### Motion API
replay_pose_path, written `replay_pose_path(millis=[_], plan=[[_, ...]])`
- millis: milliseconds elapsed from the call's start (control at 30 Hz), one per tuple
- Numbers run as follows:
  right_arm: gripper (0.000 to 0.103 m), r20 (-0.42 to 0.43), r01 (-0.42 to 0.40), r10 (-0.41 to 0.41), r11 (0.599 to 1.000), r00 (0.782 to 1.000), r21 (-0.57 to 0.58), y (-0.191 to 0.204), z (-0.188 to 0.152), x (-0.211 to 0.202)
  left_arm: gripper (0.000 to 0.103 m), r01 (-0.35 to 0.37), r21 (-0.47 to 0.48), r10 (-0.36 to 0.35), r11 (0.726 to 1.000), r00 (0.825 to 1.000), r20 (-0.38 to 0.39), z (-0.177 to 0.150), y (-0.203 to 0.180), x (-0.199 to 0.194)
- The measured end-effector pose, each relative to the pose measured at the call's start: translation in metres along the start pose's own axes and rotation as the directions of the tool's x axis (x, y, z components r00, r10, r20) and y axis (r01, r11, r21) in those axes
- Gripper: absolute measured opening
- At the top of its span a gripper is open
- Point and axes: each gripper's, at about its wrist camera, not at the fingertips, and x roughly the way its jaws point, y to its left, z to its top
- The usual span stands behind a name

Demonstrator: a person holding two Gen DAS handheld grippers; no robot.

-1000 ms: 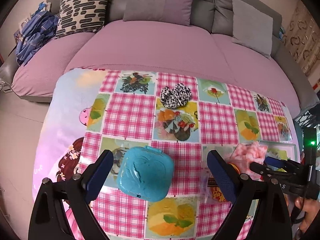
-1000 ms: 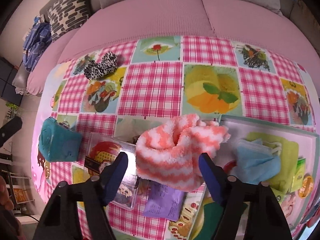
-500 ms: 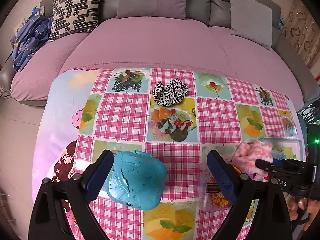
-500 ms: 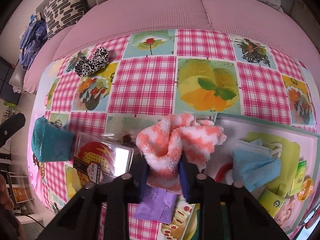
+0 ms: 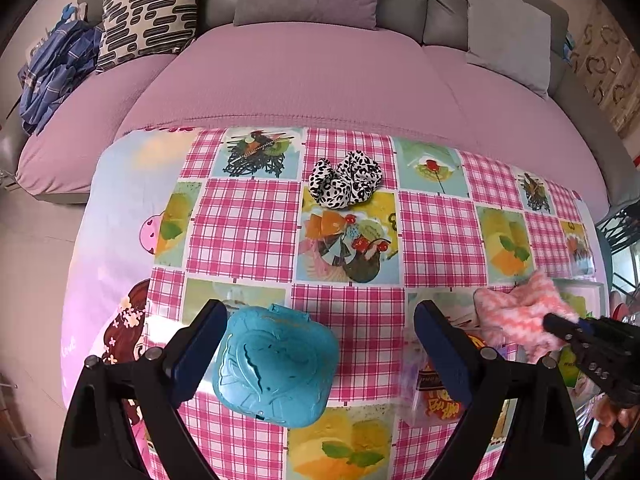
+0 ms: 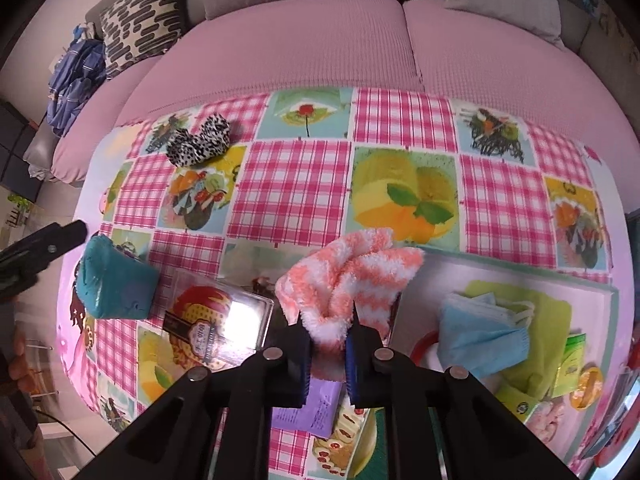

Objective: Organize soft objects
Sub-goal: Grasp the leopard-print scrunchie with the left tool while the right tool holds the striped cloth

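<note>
Right gripper [image 6: 327, 350]: fingers clenched on the pink-and-white fuzzy sock [image 6: 352, 276], which is raised over the near part of the surface [image 6: 296, 184], beside the tray [image 6: 600, 292] holding a blue face mask [image 6: 480, 328]. Left gripper [image 5: 316, 348]: fingers released, spread either side of the teal case [image 5: 276, 368]. Beyond the sock, toward the sofa [image 6: 304, 40], lies the leopard-print scrunchie [image 5: 346, 184].

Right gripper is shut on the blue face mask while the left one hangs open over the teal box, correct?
Not quite. The right gripper is shut on the pink-and-white fuzzy sock, as the right wrist view shows; the blue face mask lies untouched in the tray. The left gripper is open around the teal box.
</note>
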Motion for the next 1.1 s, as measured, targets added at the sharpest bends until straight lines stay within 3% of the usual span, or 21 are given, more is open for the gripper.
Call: replay_pose_path(millis=[200, 333, 667, 767, 1000, 1100], plan=[[0.014, 0.042, -0.007, 0.007, 1.000, 0.999, -0.003, 0.000, 0.008, -0.022, 0.091, -0.008, -0.016, 0.008, 1.000, 1.000, 0.003, 0.004, 0.002, 0.000], [0.014, 0.052, -0.001, 0.002, 1.000, 0.999, -0.009, 0.001, 0.013, -0.032, 0.077, 0.001, -0.002, -0.001, 1.000, 1.000, -0.006, 0.008, -0.001, 0.000], [0.014, 0.143, -0.018, 0.019, 1.000, 0.990, -0.008, -0.001, 0.059, -0.063, 0.076, 0.044, -0.032, -0.044, 0.998, 0.999, 0.014, 0.052, -0.002, 0.017], [0.014, 0.149, -0.033, 0.035, 0.999, 0.988, -0.017, -0.001, 0.067, -0.058, 0.076, 0.089, -0.074, -0.090, 0.993, 0.996, -0.011, 0.063, 0.001, 0.040], [0.014, 0.119, -0.022, 0.030, 0.998, 0.992, -0.065, -0.010, 0.073, -0.025, 0.069, 0.058, -0.128, -0.066, 0.990, 0.996, -0.061, 0.084, 0.006, 0.090], [0.014, 0.112, -0.025, 0.033, 0.997, 0.993, -0.066, -0.017, 0.076, -0.014, 0.059, 0.034, -0.126, -0.045, 0.991, 0.996, -0.080, 0.092, 0.007, 0.108]])
